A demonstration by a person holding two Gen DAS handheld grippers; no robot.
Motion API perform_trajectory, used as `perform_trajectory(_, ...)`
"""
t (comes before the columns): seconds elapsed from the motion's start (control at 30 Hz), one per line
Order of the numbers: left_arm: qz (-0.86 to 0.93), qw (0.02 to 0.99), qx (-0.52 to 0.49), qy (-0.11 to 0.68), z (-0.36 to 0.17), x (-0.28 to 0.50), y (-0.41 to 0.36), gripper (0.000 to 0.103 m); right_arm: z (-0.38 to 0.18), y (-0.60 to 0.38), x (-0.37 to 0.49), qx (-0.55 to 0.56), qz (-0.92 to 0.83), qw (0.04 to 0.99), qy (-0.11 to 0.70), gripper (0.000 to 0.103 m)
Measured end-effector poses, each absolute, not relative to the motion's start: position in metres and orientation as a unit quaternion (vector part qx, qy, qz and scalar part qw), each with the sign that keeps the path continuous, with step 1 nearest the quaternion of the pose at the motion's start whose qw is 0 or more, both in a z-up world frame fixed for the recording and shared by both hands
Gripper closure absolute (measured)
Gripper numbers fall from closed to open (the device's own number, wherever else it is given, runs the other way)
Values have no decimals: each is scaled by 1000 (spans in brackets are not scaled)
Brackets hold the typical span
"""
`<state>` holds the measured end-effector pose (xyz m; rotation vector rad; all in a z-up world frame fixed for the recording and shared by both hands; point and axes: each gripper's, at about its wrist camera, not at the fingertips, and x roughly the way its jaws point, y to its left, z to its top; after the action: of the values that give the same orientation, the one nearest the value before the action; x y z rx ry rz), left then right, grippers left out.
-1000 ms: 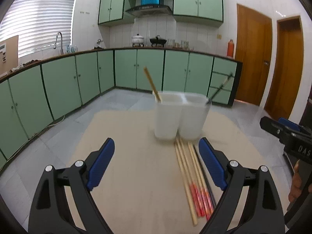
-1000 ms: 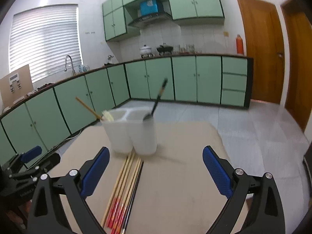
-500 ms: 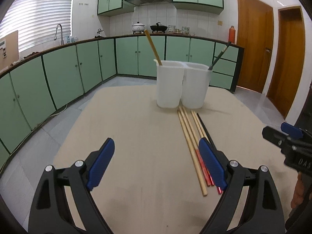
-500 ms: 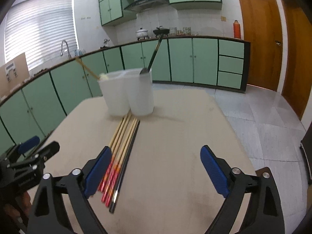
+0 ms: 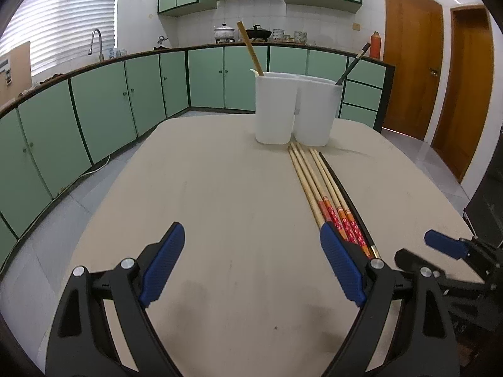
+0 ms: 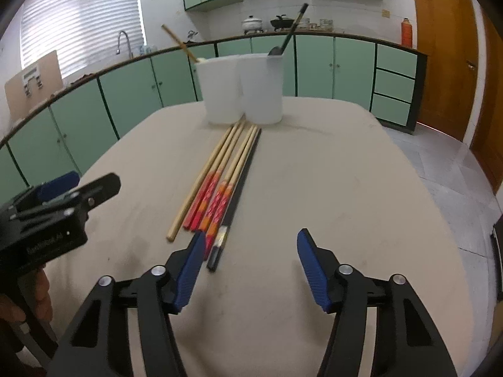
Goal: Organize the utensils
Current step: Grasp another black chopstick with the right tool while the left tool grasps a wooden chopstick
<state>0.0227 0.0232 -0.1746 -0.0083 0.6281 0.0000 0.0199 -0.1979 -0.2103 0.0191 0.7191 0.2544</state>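
Several chopsticks [image 5: 317, 182] [image 6: 224, 172] lie side by side on the beige table, some plain wood, some red-ended, one black. Behind them stands a white two-compartment holder [image 5: 294, 108] [image 6: 242, 89]; a wooden chopstick [image 5: 250, 48] leans in its left compartment, a dark utensil [image 6: 290, 31] in its right. My left gripper [image 5: 251, 264] is open and empty, low over the table, left of the chopsticks' near ends. My right gripper [image 6: 250, 262] has its jaws closing with nothing between them; its left finger sits just beside the black chopstick's [image 6: 239, 188] near end.
The table [image 5: 220, 188] has rounded edges, with tiled floor beyond. Green cabinets [image 5: 94, 110] run along the left and back walls, with a sink tap, pots and a red flask on the counter. Wooden doors [image 5: 411, 59] stand at the right.
Both grippers have sunk toward the table and come nearer the chopsticks. The right gripper's jaws have narrowed. The left gripper's jaws kept their width.
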Motion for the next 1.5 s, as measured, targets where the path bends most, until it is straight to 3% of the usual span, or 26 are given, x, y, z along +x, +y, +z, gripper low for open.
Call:
perform_trajectory(0.2, 1, 951, -5, 308, -174, 23, 22, 18, -215, -191, 22, 0, 121, 926, 358, 50)
perform_trajectory(0.97, 3, 941, 1, 338, -193, 22, 15, 18, -225, -197, 34, 2, 92, 921, 379, 53)
perform_trajectory(1.1, 3, 939, -2, 343, -196, 24, 14, 18, -227, -189, 30, -13, 112, 920, 375, 70)
perform_trajectory(1.33, 3, 938, -3, 347, -197, 25, 13, 18, -228, -183, 30, -22, 122, 920, 371, 83)
perform_trajectory(1.4, 3, 938, -2, 347, -197, 25, 13, 18, -228, -183, 30, -23, 125, 920, 370, 96)
perform_trajectory(1.5, 1, 937, -1, 349, -198, 27, 10, 18, -227, -186, 29, -16, 121, 921, 369, 96)
